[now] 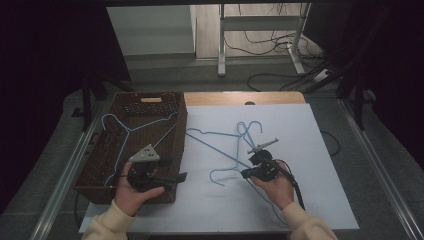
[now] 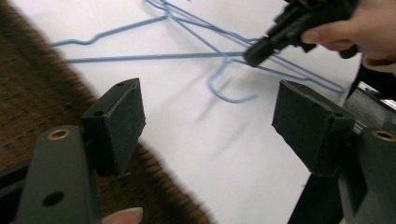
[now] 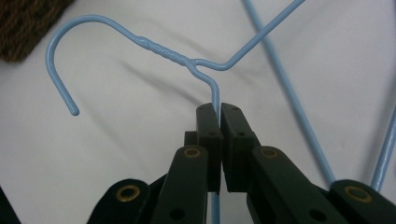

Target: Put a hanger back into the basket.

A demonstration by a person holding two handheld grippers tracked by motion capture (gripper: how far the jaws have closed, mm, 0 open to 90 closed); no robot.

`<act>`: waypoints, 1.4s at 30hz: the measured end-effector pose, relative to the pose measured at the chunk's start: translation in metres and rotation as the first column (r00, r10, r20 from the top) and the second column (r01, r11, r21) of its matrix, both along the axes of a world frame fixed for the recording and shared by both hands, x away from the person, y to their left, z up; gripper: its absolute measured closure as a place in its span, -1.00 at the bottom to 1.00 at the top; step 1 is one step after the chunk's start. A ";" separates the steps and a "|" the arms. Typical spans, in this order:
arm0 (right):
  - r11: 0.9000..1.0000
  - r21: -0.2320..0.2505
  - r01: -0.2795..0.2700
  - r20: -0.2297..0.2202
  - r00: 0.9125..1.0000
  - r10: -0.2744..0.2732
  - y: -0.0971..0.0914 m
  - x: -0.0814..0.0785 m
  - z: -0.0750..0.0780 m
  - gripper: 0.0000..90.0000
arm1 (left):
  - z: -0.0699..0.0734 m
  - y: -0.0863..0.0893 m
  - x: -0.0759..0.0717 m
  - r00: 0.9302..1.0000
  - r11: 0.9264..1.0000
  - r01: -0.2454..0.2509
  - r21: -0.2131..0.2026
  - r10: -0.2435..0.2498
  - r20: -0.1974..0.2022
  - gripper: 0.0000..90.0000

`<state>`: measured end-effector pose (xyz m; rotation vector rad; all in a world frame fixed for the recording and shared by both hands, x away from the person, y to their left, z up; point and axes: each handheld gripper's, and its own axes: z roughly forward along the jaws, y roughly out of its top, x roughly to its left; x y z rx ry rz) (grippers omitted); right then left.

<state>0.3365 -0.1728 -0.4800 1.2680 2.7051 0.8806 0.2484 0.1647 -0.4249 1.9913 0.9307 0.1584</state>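
Right claw (image 3: 219,109) clamps blue wire hanger (image 3: 154,45); left claw (image 2: 208,123) gapes

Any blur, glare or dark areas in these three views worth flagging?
High view: dim, surroundings black, white table sheet evenly lit, no glare. Left gripper view: wicker basket smeared with motion blur, hangers soft. Right gripper view: sharp on the blue wire hanger, which casts soft shadows on the sheet.
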 end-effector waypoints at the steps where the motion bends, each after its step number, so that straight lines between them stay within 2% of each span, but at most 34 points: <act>1: 1.000 0.009 0.009 0.002 1.000 -0.009 0.000 0.002 0.000 0.95 | 0.000 -0.004 0.000 1.000 1.000 0.003 -0.003 -0.003 -0.001 -0.45; 6: 0.998 0.040 0.042 0.014 0.999 -0.042 0.002 0.009 0.004 0.95 | -0.002 -0.027 -0.002 1.000 1.000 0.021 -0.021 -0.022 -0.020 -0.45; 14: 0.991 0.097 0.091 0.026 0.995 -0.094 0.002 0.017 0.009 0.95 | -0.008 -0.060 -0.006 0.998 0.998 0.050 -0.034 -0.051 -0.022 -0.44; 19: 0.985 0.127 0.113 0.035 0.992 -0.119 0.002 0.020 0.012 0.95 | -0.019 -0.083 -0.008 0.995 0.996 0.077 -0.048 -0.080 -0.054 -0.44; 27: 0.974 0.169 0.149 0.046 0.986 -0.159 0.001 0.022 0.016 0.95 | -0.045 -0.109 0.006 0.982 0.993 0.082 -0.091 -0.096 -0.161 -0.40; 35: 0.967 0.195 0.166 0.052 0.982 -0.179 0.000 0.023 0.018 0.95 | -0.062 -0.129 0.019 0.974 0.991 0.051 -0.125 -0.077 -0.211 -0.38; 42: 0.960 0.221 0.171 0.058 0.980 -0.189 0.000 0.023 0.019 1.00 | -0.078 -0.145 0.029 0.965 0.987 0.049 -0.156 -0.087 -0.246 -0.34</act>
